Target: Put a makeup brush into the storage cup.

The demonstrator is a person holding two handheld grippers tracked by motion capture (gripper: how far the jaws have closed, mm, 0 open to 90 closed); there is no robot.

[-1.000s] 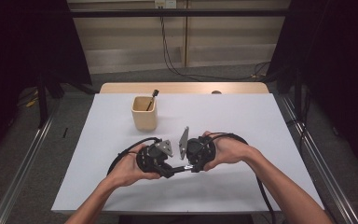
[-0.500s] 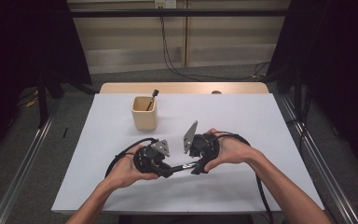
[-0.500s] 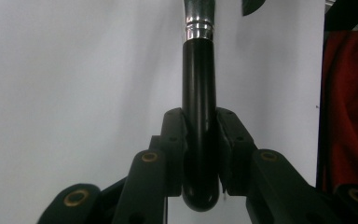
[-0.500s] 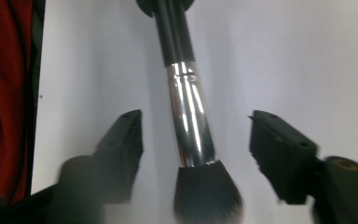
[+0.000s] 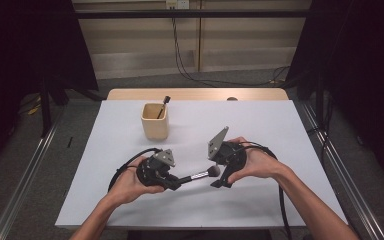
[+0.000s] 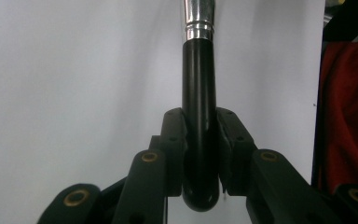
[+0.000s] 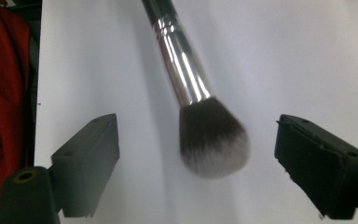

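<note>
Left gripper [image 5: 172, 181] clamps makeup brush [image 5: 198, 175] by handle end, long axis level toward right gripper [image 5: 220, 175]. Right jaws just opened wide, bristles between, seemingly untouched. Cup [image 5: 154, 121] nearer bench's far edge.

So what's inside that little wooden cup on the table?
A dark stick-like handle leans out over the rim of the cup. Its lower end and the cup's bottom are hidden by the wall.

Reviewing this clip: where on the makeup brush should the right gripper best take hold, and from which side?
Probably on the silver ferrule, not the soft bristle head, which would squash. The left gripper already clamps the black handle end, and the brush points at the right gripper, whose open jaws flank the head; sliding on along the brush reaches the ferrule.
</note>
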